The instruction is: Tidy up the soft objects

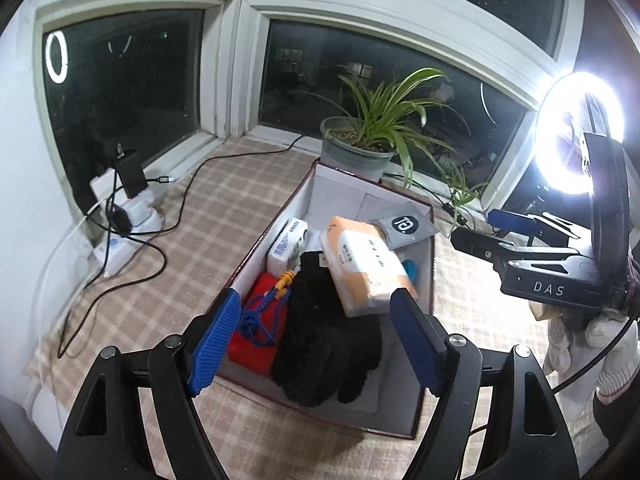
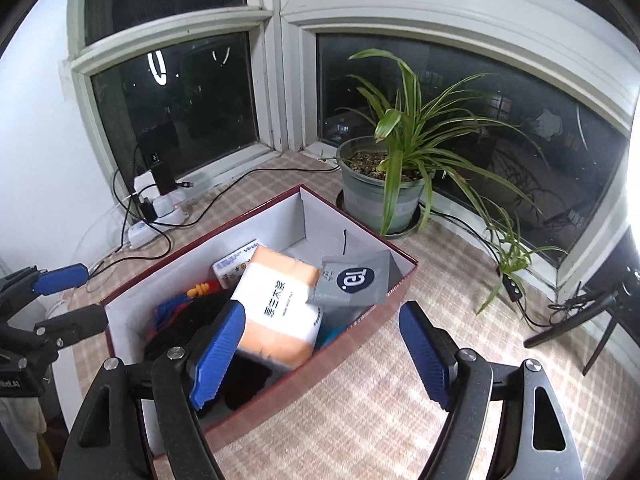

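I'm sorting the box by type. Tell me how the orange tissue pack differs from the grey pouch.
The orange tissue pack is thick and pillowy; the grey pouch is thin and flat. The pack is orange and white; the pouch is grey with a round dark logo. The pouch leans against the box wall. Both are in the box.

Tissue pack [image 1: 366, 266] on glove [image 1: 326, 344] in box [image 1: 280, 216]

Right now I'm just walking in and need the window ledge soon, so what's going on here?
A person is sorting soft things into an open box on the checked cloth. Both tools, left tool and right tool, hover open and empty above it. Inside lie an orange tissue pack, a black fuzzy glove, a red pouch and a grey packet. A potted plant stands behind.
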The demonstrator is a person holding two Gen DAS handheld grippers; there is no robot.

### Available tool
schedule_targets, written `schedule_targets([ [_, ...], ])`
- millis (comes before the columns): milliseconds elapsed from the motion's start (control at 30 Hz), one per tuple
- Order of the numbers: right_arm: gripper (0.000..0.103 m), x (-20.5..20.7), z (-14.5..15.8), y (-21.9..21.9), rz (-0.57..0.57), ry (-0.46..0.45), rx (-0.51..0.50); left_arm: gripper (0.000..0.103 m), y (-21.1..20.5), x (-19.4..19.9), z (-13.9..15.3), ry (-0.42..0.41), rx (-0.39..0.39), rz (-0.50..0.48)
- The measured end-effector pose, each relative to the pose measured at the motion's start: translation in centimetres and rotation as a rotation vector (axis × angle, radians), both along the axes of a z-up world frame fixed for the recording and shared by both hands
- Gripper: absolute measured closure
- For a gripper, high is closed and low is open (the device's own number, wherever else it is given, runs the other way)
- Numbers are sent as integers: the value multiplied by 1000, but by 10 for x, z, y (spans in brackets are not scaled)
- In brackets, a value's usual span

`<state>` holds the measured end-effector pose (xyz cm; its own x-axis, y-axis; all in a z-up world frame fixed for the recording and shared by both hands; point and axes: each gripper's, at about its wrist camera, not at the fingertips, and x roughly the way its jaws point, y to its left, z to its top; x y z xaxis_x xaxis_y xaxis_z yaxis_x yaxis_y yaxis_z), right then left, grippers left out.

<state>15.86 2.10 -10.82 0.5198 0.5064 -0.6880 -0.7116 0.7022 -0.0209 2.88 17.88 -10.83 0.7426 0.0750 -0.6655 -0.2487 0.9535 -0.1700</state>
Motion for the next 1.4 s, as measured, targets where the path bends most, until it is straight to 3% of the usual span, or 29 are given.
schedule_targets([
  [900,21,-111,43,-117,-115,-87,105,26,-96,-69,35,-39,54,-8],
  [1400,18,-151,44,-157,-101,-96,138,26,-132,-110,50,-77,64,24],
])
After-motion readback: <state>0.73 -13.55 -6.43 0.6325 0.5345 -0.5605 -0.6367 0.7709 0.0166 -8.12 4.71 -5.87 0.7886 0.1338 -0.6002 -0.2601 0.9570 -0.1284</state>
